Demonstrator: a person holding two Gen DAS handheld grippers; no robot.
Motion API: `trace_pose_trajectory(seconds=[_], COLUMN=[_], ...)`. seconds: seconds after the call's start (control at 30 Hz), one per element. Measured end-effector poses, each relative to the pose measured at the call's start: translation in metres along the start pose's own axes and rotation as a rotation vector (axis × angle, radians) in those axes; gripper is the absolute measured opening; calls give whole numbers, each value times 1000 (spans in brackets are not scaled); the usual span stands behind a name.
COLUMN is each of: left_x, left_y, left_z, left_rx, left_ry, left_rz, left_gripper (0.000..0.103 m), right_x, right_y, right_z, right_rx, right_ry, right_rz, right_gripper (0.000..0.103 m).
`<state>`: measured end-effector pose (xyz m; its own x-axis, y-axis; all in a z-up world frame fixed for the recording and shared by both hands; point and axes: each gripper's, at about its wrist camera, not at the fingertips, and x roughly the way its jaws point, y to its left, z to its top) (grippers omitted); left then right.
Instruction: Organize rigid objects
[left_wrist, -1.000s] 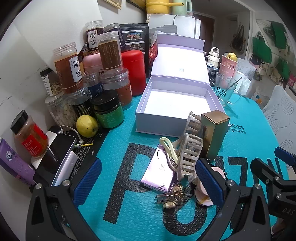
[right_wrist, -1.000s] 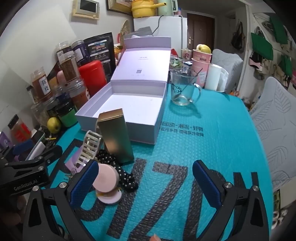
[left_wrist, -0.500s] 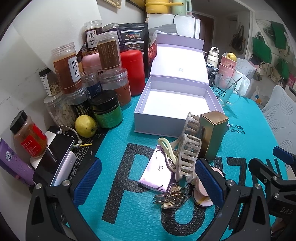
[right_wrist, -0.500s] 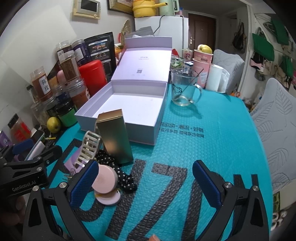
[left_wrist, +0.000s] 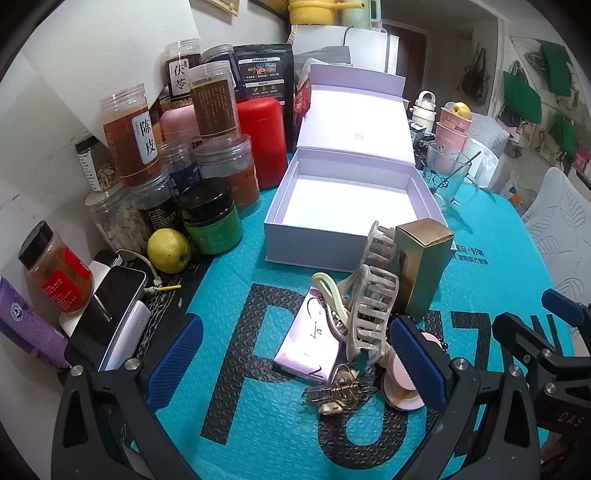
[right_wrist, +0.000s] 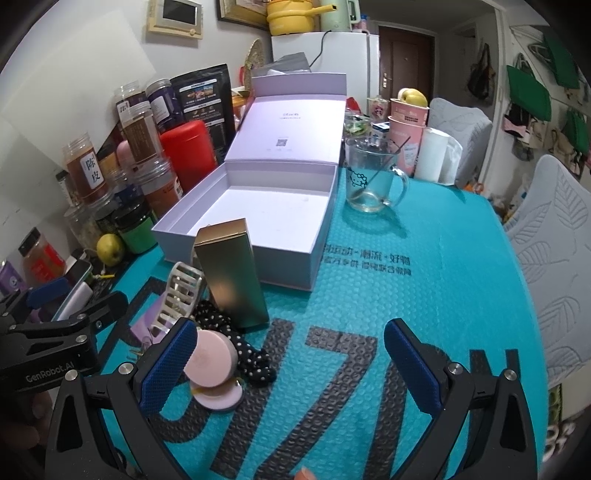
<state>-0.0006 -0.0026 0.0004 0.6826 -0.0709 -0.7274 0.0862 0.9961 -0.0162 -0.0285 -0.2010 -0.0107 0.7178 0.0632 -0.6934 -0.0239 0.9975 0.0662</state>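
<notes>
An open lavender box (left_wrist: 351, 206) (right_wrist: 258, 206) stands empty on the teal mat, lid hinged back. In front of it stands an upright gold carton (left_wrist: 421, 266) (right_wrist: 232, 273). Beside the carton lie beige claw clips (left_wrist: 369, 306) (right_wrist: 177, 295), a flat lilac box (left_wrist: 310, 339), a gold hair clip (left_wrist: 332, 393), a pink round compact (left_wrist: 400, 384) (right_wrist: 210, 363) and a black dotted scrunchie (right_wrist: 240, 339). My left gripper (left_wrist: 295, 362) is open, low over the lilac box. My right gripper (right_wrist: 288, 369) is open over bare mat, right of the pile.
Jars (left_wrist: 214, 147), a red canister (left_wrist: 262, 140), a lemon (left_wrist: 168, 251) and a phone (left_wrist: 110, 299) crowd the left edge by the wall. A glass mug (right_wrist: 369, 181), pink cups (right_wrist: 406, 129) and a paper roll (right_wrist: 432, 155) stand behind the box. A grey chair (right_wrist: 554, 258) is at right.
Both grippers have eased slightly forward toward the pile and box. Neither has opened, shut or touched anything; the objects lie as before.
</notes>
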Motion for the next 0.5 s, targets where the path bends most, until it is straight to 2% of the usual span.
trace_pose_trajectory(seconds=[0.5], left_x=[-3], left_y=[-2], left_z=[-1], left_rx=[2], left_ry=[2], left_rz=[-5], left_gripper=[103], right_x=[0], right_y=[2], right_z=[1], right_rx=[-26], right_ry=[9], right_rz=[9], right_gripper=[103])
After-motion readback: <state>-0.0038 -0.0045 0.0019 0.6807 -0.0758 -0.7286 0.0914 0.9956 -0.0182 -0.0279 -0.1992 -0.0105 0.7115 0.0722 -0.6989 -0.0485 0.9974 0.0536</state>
